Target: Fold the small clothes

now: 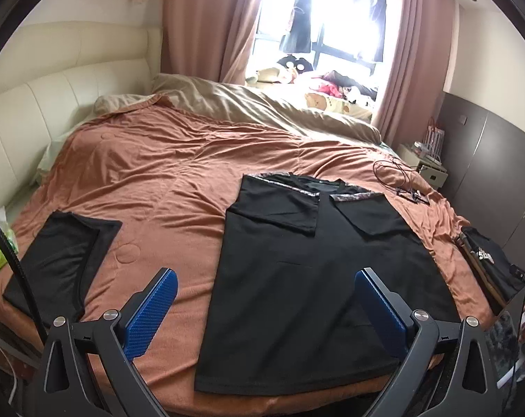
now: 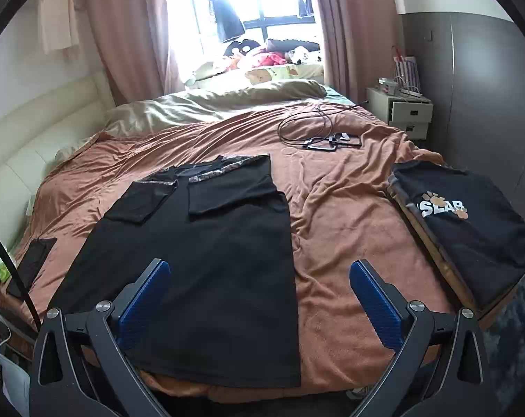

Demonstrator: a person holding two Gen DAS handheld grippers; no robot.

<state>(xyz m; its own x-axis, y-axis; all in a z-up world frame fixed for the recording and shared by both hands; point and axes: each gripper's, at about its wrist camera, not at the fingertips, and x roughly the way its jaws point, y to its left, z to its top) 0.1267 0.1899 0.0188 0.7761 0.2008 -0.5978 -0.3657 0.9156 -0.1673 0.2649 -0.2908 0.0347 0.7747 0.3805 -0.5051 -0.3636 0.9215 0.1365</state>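
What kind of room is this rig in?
A bedroom, almost certainly in a home. A large bed with a padded headboard fills the view, a nightstand stands beside it, and curtains frame a window with clothes hanging in it.

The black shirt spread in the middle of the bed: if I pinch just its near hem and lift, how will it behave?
The black shirt looks like thin fabric, so it will probably sag. Its folded-in sleeves may flop open. The wrinkled blanket may drag.
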